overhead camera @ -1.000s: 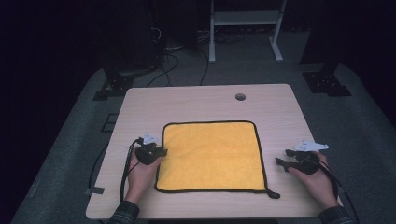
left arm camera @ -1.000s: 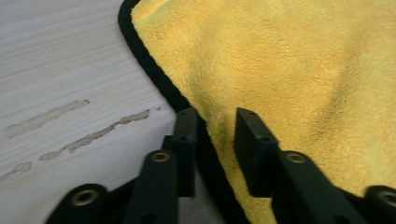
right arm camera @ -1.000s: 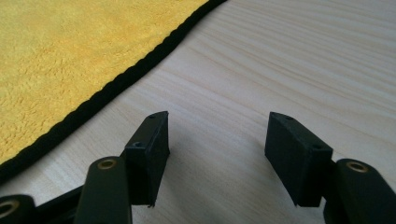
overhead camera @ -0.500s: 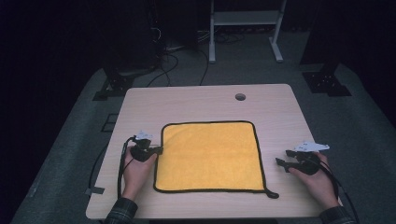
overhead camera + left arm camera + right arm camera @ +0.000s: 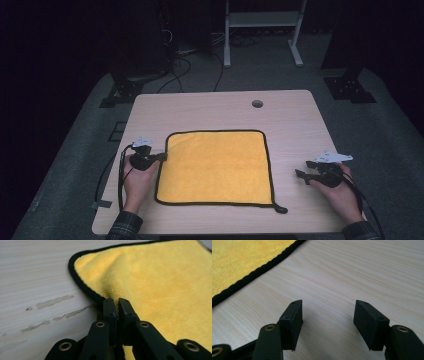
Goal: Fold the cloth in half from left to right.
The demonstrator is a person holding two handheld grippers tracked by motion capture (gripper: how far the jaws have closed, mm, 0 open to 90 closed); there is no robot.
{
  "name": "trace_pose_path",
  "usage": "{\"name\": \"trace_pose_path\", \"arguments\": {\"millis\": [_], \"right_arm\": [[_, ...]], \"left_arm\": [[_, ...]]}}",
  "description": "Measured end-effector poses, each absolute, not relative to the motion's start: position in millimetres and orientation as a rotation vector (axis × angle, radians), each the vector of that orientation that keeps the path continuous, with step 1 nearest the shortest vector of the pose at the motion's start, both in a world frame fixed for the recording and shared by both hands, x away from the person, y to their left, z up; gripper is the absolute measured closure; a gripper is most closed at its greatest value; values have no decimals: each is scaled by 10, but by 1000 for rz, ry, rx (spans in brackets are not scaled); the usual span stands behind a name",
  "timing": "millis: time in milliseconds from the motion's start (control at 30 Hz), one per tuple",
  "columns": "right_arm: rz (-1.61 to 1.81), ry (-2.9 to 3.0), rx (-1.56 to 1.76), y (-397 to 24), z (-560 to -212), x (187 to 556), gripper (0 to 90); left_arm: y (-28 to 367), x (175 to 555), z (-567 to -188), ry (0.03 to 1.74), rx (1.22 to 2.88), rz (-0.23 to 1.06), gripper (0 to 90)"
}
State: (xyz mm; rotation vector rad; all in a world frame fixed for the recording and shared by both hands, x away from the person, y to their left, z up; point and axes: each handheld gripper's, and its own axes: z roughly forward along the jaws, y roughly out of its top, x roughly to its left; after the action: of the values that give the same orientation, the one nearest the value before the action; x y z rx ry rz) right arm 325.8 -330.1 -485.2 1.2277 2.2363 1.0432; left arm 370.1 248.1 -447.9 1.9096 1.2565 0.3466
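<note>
The counter (image 5: 210, 107) is of light wood and has a small round hole (image 5: 257, 103) near its far edge. It stands on a grey carpet floor (image 5: 75, 165). Behind it the room is very dark; a white metal frame (image 5: 262, 20) and black cables (image 5: 185, 65) lie there.

Yellow black-edged cloth (image 5: 217, 167) lies flat on the table, left edge pinched up.

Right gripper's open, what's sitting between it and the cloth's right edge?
Nothing: bare table separates the right gripper from the yellow cloth, as the high view shows. The right gripper view shows bare wood up to the cloth's black hem.
</note>
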Motion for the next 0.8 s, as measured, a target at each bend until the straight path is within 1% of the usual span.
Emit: {"name": "trace_pose_path", "arguments": {"millis": [100,467,667,733,800], "right_arm": [[1043,2237,1226,-3301,-4853,3259,391],[1043,2237,1224,-3300,-4853,3259,389],[1043,2238,1223,-3300,-4853,3259,387],[1043,2238,1223,-3300,-4853,3259,386],[1044,2239,1224,-3299,-4853,3259,384]], "left_arm": [[2411,3690,-4397,1204,1871,314,854],[2209,3732,-4285,1109,1842,253,854],[1990,3796,-4249,1061,1843,200,854],[1966,3806,-4248,1052,1845,199,854],[1860,3839,-4249,1030,1838,167,854]]}}
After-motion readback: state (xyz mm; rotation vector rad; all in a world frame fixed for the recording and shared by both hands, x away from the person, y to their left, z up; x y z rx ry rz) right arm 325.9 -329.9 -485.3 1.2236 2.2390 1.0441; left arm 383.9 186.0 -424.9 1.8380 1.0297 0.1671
